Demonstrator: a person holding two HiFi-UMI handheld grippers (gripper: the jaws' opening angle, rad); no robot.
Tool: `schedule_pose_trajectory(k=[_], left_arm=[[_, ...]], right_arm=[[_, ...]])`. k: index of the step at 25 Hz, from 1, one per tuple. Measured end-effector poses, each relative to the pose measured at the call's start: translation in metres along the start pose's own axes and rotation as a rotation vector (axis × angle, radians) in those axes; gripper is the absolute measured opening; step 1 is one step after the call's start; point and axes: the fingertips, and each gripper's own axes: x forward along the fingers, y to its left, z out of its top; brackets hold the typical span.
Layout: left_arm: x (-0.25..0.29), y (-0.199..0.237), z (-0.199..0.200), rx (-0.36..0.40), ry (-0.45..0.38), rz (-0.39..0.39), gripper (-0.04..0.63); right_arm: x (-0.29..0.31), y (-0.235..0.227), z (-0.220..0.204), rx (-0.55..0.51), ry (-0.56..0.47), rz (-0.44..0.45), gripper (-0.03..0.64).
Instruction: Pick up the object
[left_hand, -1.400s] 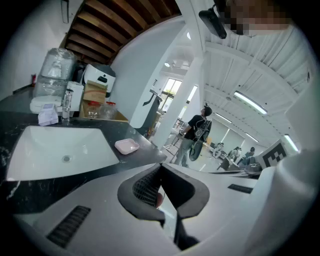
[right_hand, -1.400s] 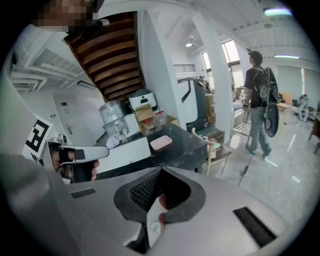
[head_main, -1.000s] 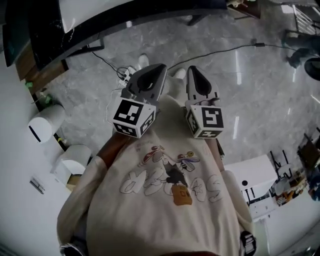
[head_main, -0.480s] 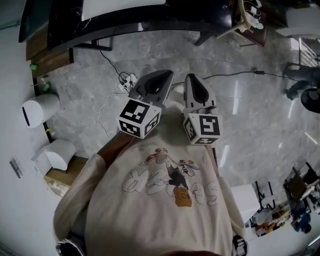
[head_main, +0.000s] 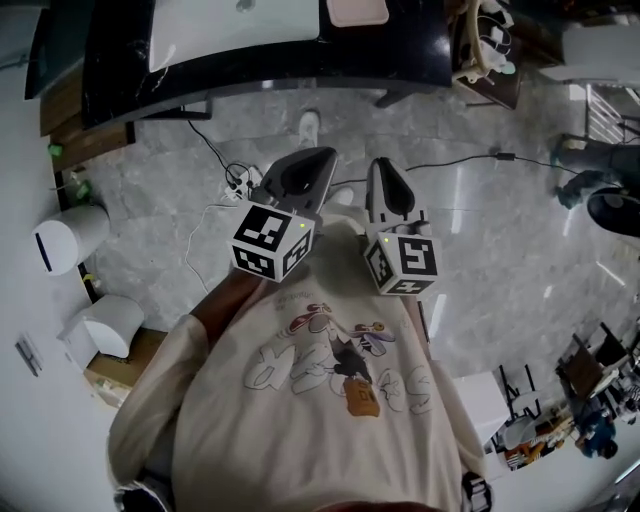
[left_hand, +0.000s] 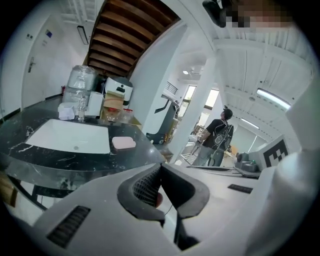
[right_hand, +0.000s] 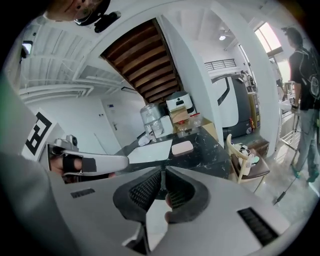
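A pale pink flat object (head_main: 357, 10) lies on a black marble table (head_main: 400, 55), beside a white mat (head_main: 235, 25). It also shows as the pink object (left_hand: 123, 142) in the left gripper view and as the pink object (right_hand: 182, 147) in the right gripper view, well ahead of both jaws. I hold my left gripper (head_main: 312, 160) and right gripper (head_main: 383, 166) side by side in front of my chest, over the floor and short of the table. The jaws of the left gripper (left_hand: 161, 168) and of the right gripper (right_hand: 163, 175) are closed tip to tip, with nothing between them.
A wooden chair (head_main: 487, 50) with small things on it stands at the table's right end. Cables (head_main: 235, 180) run over the grey floor. Two white appliances (head_main: 65, 240) stand by the left wall. A water bottle and boxes (left_hand: 82, 87) fill the table's far end. A person (left_hand: 216, 140) stands far off.
The head view has moved toward the table, bringing the white mat and the pink object into sight at the top. Both grippers stay together before my chest.
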Motion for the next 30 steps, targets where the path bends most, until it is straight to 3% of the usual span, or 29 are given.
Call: schedule_pose_trajectory(k=[4,11,16,20,24,30], left_arm=[[0.030,0.029,0.044,-0.008,-0.020,-0.034,0.014],[0.069,0.085,0.117,0.051,-0.030,-0.098,0.014],[0.094,0.113,0.134,0.073,0.021,-0.192,0.014],[0.111,0.136,0.139,0.054,0.061,-0.208,0.014],[0.119,0.147,0.138,0.040,0.093,-0.212,0.014],[0.122,0.155,0.145,0.086,0.092,-0.207,0.014]], right_arm=[[0.037,-0.006,0.031,-0.004,0.007,-0.030,0.018],[0.114,-0.016,0.090,0.007,-0.014,-0.109,0.018],[0.164,-0.019,0.108,0.024,-0.010,-0.180,0.018],[0.188,-0.022,0.115,0.028,-0.005,-0.232,0.018],[0.202,-0.025,0.116,0.009,0.023,-0.227,0.018],[0.210,-0.053,0.123,0.031,0.047,-0.279,0.018]])
